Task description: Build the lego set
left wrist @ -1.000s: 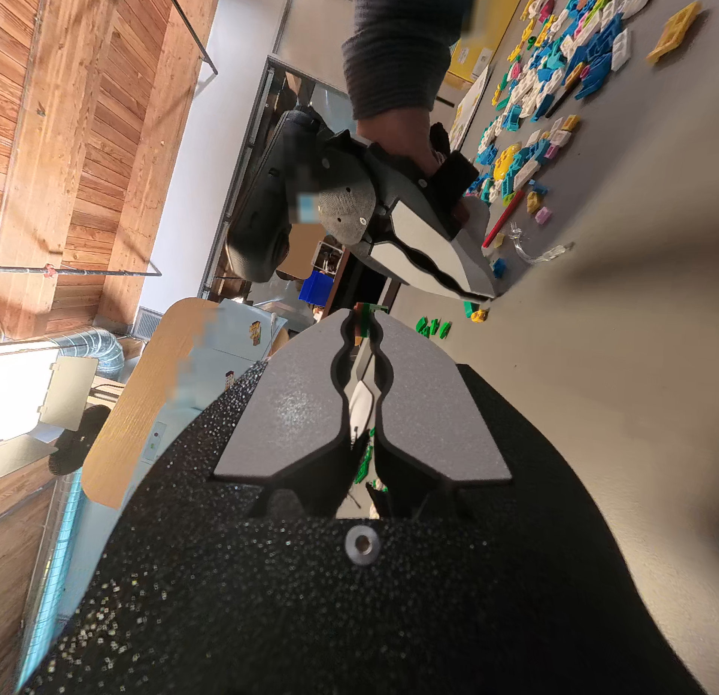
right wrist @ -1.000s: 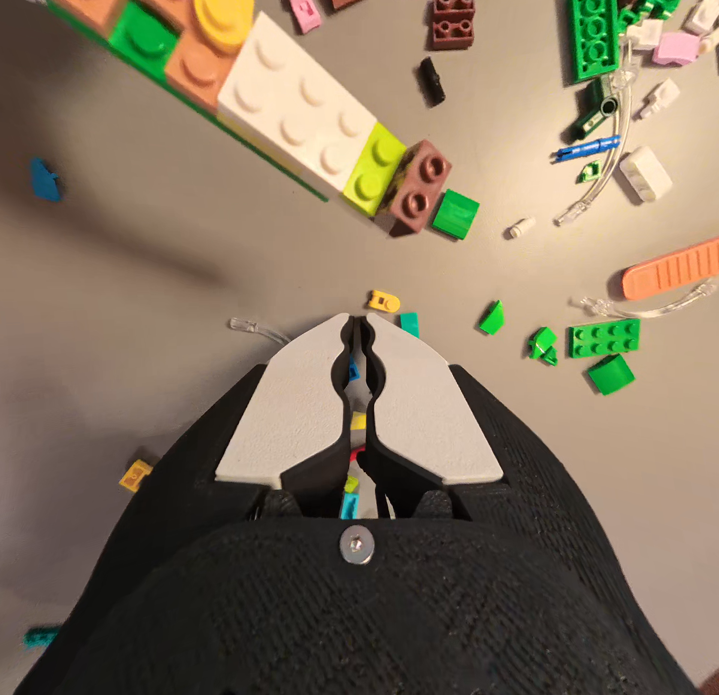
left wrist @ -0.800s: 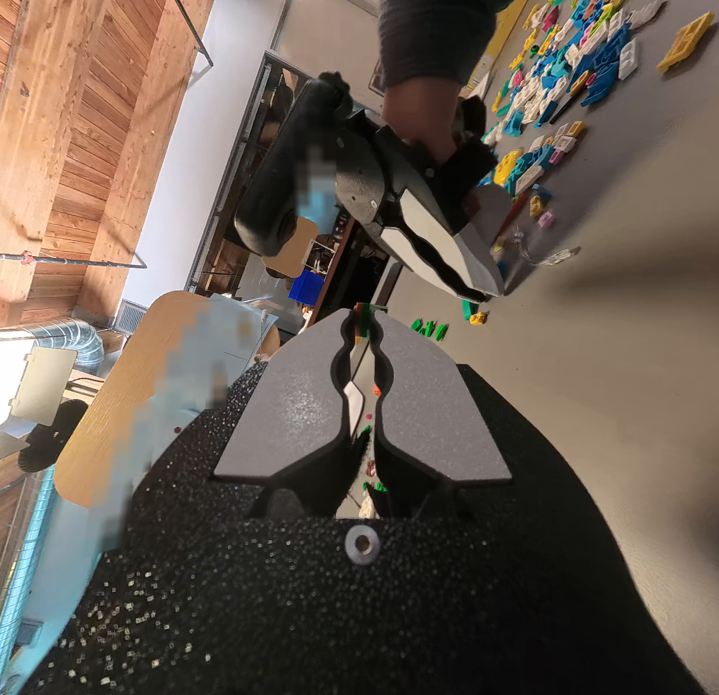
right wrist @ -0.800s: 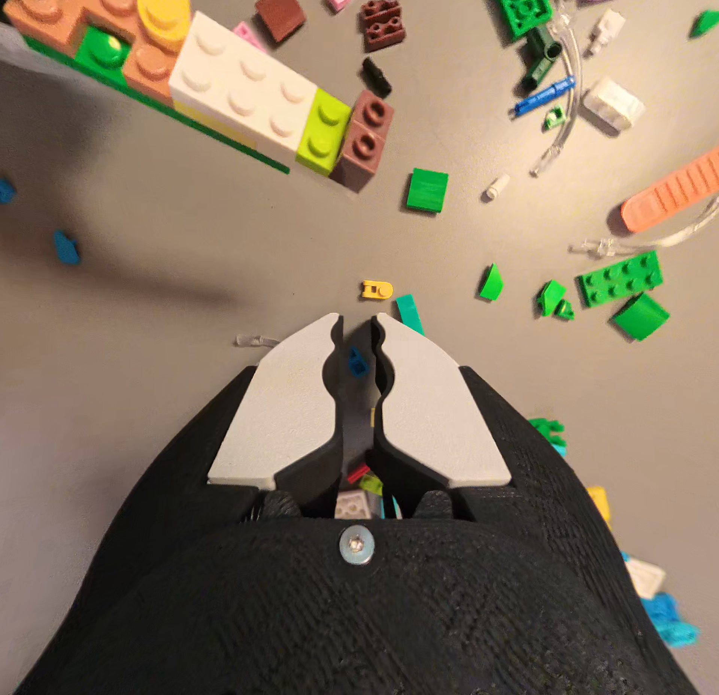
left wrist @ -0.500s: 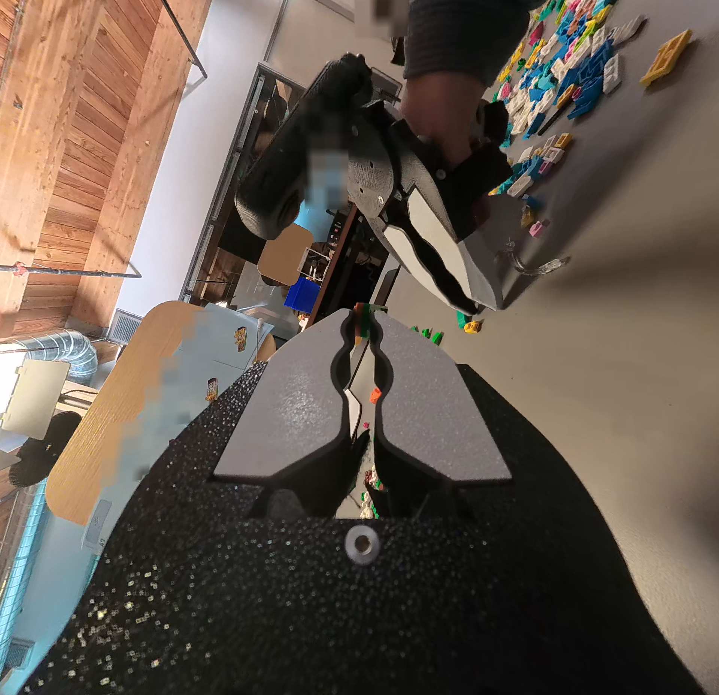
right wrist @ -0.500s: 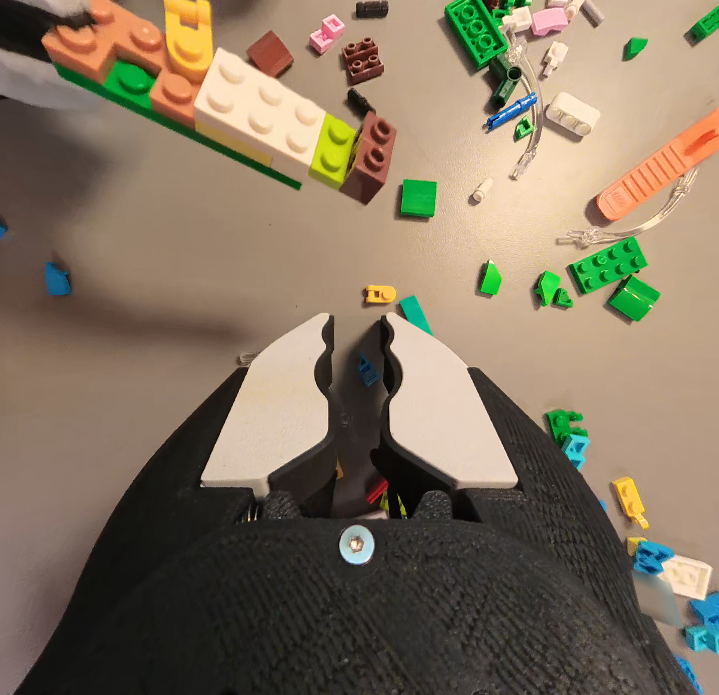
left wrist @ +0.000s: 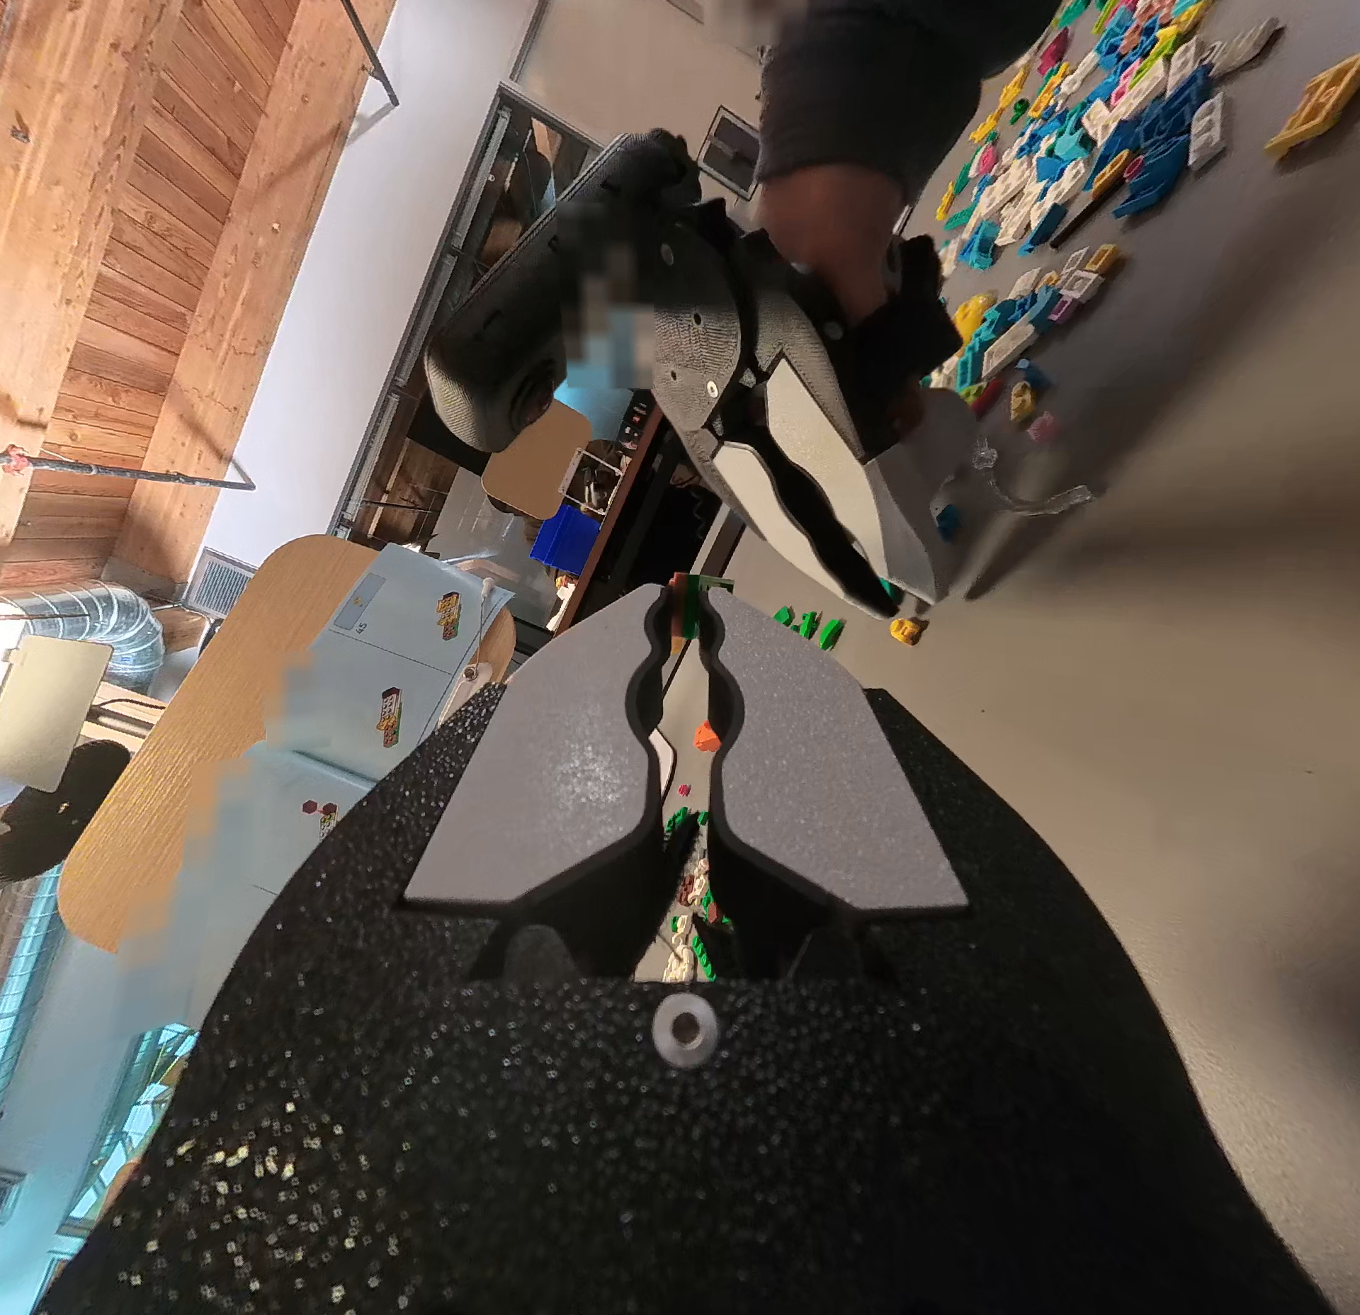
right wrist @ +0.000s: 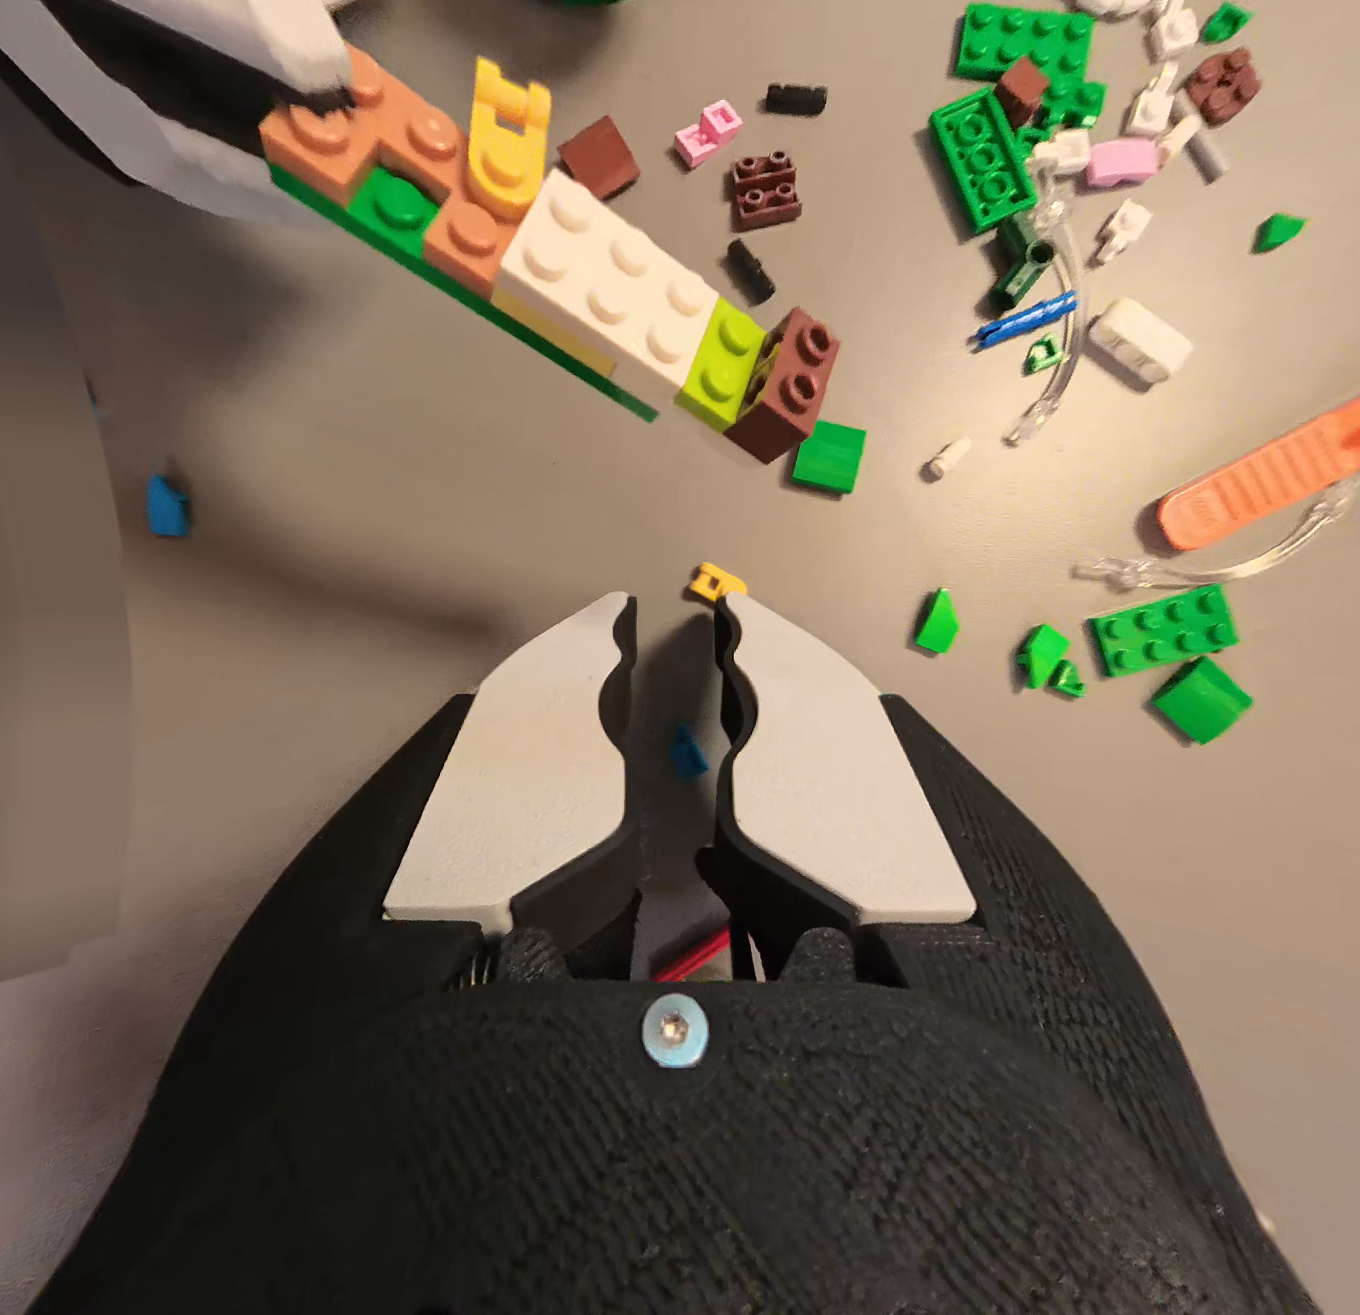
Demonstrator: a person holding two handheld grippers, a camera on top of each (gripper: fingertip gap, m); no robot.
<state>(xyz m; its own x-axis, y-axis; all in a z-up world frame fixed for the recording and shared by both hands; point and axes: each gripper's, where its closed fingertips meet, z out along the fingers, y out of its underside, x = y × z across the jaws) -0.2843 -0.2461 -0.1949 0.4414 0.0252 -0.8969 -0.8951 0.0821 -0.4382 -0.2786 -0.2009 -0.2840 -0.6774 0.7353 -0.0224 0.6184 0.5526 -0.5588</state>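
My left gripper (left wrist: 688, 602) is shut on the end of a long lego assembly (right wrist: 589, 264): a green plate topped with orange, yellow, white, lime and brown bricks. It is held tilted above the grey table (right wrist: 368, 617). In the left wrist view only its thin edge (left wrist: 692, 595) shows at the tips. The left gripper also shows in the right wrist view (right wrist: 309, 102) at the upper left. My right gripper (right wrist: 673, 602) is open and empty, just above the table. A small blue piece (right wrist: 688, 753) lies between its fingers, and a small yellow piece (right wrist: 714, 584) lies at its tips.
Loose green plates and slopes (right wrist: 1163, 635), an orange brick separator (right wrist: 1266, 485), clear flex pieces, brown bricks (right wrist: 765, 186) and a green tile (right wrist: 828, 457) lie to the right. A large pile of blue, white and yellow pieces (left wrist: 1067, 139) lies beyond. An instruction booklet (left wrist: 383, 661) leans at the left. Tip to tip, the grippers are about 10 cm apart. The green tile (right wrist: 828, 457) is closer to my right gripper, around 4 cm from its tips; the left tips are 11 cm off.
My right gripper went from shut to open and lifted back a little; the small blue piece lies on the table between its fingers. The left gripper kept hold of the assembly.
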